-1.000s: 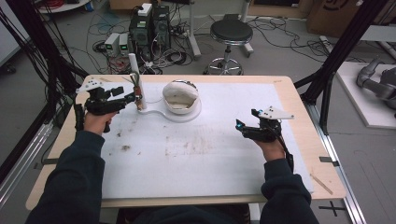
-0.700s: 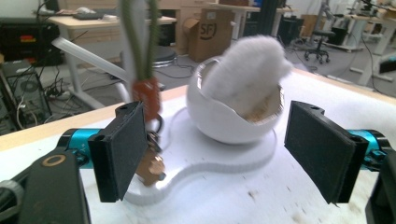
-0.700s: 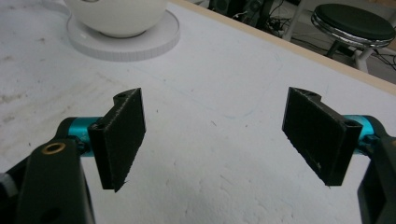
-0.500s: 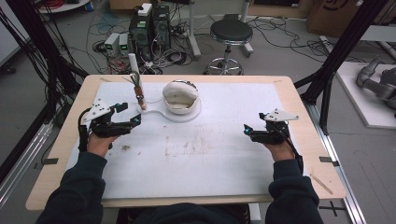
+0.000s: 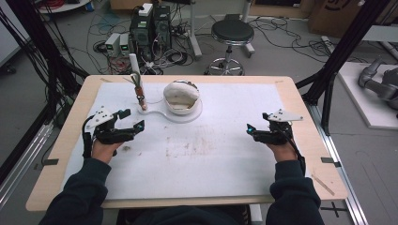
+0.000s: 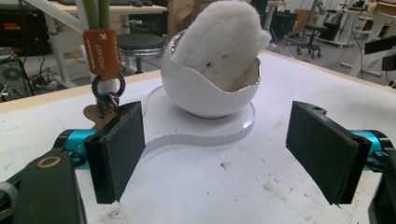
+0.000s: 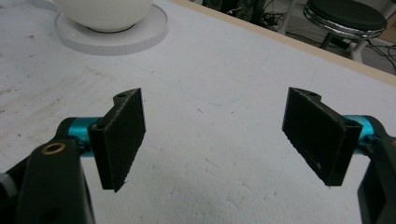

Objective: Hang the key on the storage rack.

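Left gripper view: egg-shaped bowl (image 6: 210,88) beyond left hand-held gripper (image 6: 217,154).

Glossy white bowl (image 6: 205,93), fluffy cloth (image 6: 224,37)

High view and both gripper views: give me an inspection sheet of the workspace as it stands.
Surface: white mat on a wooden table, scuffed and stained mid-table.
Job's things: white egg-shaped bowl with fluffy white padding inside, on a clear base plate; a stand with an orange tag rises from the plate's left end.
Clutter: small dark specks on the mat.
Grippers: left gripper open, jaws just opened wider, nothing between them; right gripper open, empty.
Cables: a black cable trails from each gripper.
Surroundings: computer boxes, round stool, floor cables.
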Demonstrator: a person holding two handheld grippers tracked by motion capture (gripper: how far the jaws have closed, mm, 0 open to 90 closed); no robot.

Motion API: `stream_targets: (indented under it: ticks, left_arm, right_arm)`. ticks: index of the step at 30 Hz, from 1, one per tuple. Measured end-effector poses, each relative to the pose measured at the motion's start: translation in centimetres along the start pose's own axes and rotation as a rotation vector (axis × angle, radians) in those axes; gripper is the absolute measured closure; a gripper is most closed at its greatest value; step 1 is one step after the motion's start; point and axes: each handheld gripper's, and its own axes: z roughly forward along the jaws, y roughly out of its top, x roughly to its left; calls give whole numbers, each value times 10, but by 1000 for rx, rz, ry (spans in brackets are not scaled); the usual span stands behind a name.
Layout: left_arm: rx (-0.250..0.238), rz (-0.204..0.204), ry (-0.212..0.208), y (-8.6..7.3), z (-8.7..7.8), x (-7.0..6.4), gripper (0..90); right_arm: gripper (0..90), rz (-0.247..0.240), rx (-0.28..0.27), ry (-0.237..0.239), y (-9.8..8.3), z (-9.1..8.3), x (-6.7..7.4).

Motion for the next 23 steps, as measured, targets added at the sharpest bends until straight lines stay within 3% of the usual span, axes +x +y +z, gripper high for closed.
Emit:
stream_targets:
  ticks: [23]
  left_arm:
    - [16, -18, 32, -2, -1, 8, 204]
  right_arm:
    - [218, 20, 2, 6, -2, 1, -3]
